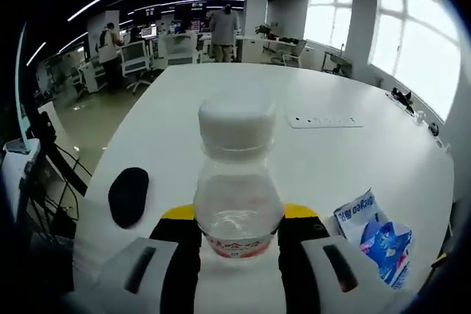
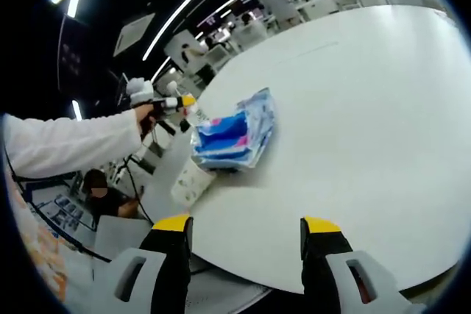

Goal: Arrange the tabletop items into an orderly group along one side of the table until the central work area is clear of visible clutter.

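The left gripper (image 1: 239, 237) clamps a clear plastic bottle (image 1: 238, 182); a crinkly blue packet (image 1: 379, 237) lies to its right. The right gripper (image 2: 246, 229) gapes, jaws apart.

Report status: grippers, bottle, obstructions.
Left gripper shut on bottle. Right gripper open, empty. Blue packet near table edge. Black pad beside bottle.

Left gripper clamped, right gripper held open and empty.

In the left gripper view, the left gripper (image 1: 239, 234) is seen with its yellow-tipped black jaws pressed against both sides of a clear bottle (image 1: 237, 182), which is held upright between them. In the right gripper view, the right gripper (image 2: 247, 229) is held with its jaws spread wide apart, nothing between them. The left gripper is gripped by a hand (image 2: 145, 117) at the end of an outstretched white sleeve (image 2: 70, 145).
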